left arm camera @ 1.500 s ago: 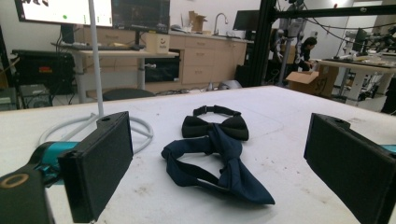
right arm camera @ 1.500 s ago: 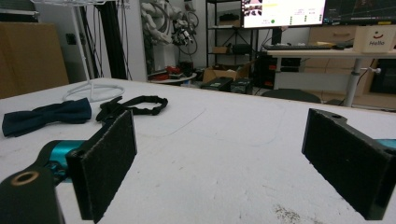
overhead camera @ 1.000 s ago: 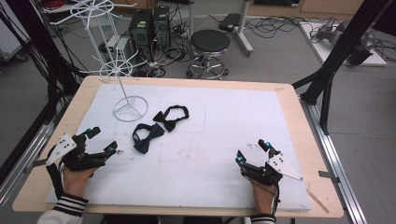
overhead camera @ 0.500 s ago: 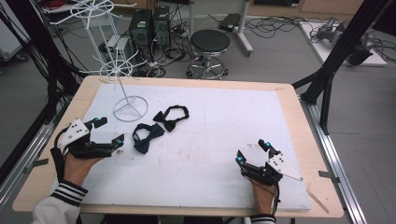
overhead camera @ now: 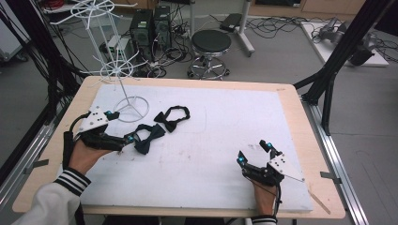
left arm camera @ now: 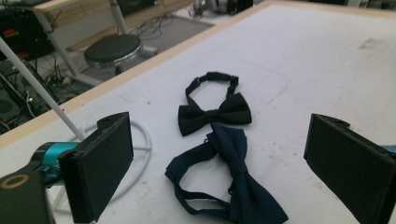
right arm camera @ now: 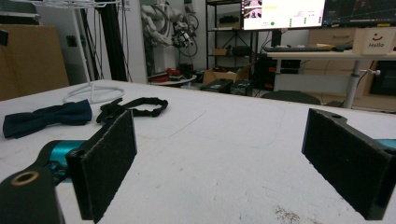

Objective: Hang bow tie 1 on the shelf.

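Two bow ties lie on the white mat. The navy bow tie is nearer me; the black bow tie lies just beyond it with its strap looped. My left gripper is open just left of the navy tie, its jaws spread wide and aimed at it, with nothing between them. My right gripper rests open and empty near the mat's front right. From there the navy bow tie and black bow tie lie far off.
A white wire stand rises at the mat's back left, its ring base close behind my left gripper. The mat lies on a wooden table. On the floor beyond are a stool, computer towers and cables.
My left gripper has moved forward and to the right, closing in on the navy bow tie. The right gripper and both bow ties have stayed put.
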The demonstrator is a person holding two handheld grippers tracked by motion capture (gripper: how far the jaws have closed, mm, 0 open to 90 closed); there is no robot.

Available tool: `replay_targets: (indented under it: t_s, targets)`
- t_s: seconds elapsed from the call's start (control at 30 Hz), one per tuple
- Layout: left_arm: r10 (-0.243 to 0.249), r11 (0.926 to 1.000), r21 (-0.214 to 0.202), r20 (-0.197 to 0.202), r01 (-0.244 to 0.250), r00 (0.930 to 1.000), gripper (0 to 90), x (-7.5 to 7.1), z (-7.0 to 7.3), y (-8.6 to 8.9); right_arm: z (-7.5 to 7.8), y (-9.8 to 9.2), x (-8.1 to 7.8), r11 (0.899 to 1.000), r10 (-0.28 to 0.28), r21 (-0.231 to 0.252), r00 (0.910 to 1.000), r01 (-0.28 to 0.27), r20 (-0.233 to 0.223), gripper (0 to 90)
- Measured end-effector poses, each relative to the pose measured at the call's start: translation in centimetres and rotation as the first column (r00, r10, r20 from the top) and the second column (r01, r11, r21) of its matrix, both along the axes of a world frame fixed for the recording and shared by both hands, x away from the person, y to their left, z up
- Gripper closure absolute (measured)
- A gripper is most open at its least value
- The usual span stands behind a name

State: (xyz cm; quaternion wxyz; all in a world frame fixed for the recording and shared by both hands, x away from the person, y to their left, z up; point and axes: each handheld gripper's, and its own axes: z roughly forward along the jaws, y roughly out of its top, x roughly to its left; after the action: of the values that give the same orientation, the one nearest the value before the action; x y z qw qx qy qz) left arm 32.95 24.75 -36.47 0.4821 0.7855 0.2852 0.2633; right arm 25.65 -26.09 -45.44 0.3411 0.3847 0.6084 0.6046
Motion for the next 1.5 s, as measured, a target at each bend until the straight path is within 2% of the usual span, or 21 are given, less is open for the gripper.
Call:
replay_targets:
  t_s: [0.27,0.4,0.5,0.63,0.8,0.97,1.1,1.17,1.3,1.4,1.43,1.5]
  targets:
    - [0.005,0.9968,0.08,-0.067,0.0,0.9978,8.7,1.3,0.4,-1.4,0.0,0.0,0.0,1.0,-0.003,0.001,1.0,0.003,0.003,9.5]
    - [0.009,0.9912,0.133,-0.087,0.002,0.9962,9.8,1.8,0.6,-2.1,0.0,0.0,0.0,1.0,-0.003,0.001,1.0,0.003,0.004,9.4]
    - [0.006,0.9897,0.143,-0.107,0.009,0.9942,10.2,2.1,0.6,-2.7,0.0,0.0,0.0,1.0,-0.002,0.001,1.0,0.002,0.003,9.4]
    - [0.002,0.9819,0.188,-0.147,0.026,0.9891,10.2,2.7,0.4,-3.4,0.0,-0.1,0.1,1.0,-0.004,-0.002,0.9999,0.005,0.01,9.4]
    - [-0.013,0.972,0.227,-0.201,0.059,0.9795,10.2,3.4,0.2,-4.4,0.0,-0.1,0.0,1.0,-0.005,-0.001,1.0,0.005,0.008,9.4]
    - [-0.021,0.9687,0.234,-0.253,0.082,0.9672,10.2,4.1,-0.3,-5.1,0.0,-0.1,0.1,1.0,-0.004,0.001,1.0,0.004,0.009,9.4]
    - [-0.004,0.9648,0.251,-0.289,0.079,0.9572,10.2,4.5,-0.8,-5.4,0.0,-0.1,0.1,1.0,-0.006,0.001,0.9999,0.006,0.008,9.4]
    - [-0.008,0.958,0.271,-0.303,0.094,0.9528,10.6,4.7,-0.9,-5.4,0.0,-0.1,0.1,1.0,-0.007,0.0,0.9999,0.007,0.009,9.4]
    - [-0.01,0.9569,0.271,-0.332,0.106,0.9433,14.1,5.0,-1.5,-5.7,0.0,-0.1,0.0,1.0,-0.007,0.0,0.9999,0.007,0.009,9.4]
    - [0.002,0.954,0.281,-0.349,0.103,0.9369,14.7,5.2,-1.8,-5.9,0.0,-0.1,0.0,1.0,-0.006,0.004,1.0,0.006,0.005,9.4]
    - [0.005,0.9508,0.292,-0.354,0.105,0.9353,15.2,5.3,-1.9,-5.9,0.0,-0.1,0.0,1.0,-0.006,0.005,1.0,0.006,0.004,9.4]
    - [0.023,0.9487,0.301,-0.37,0.096,0.9289,17.0,5.5,-2.1,-6.0,0.0,-0.1,0.0,1.0,-0.006,0.005,1.0,0.006,0.004,9.4]
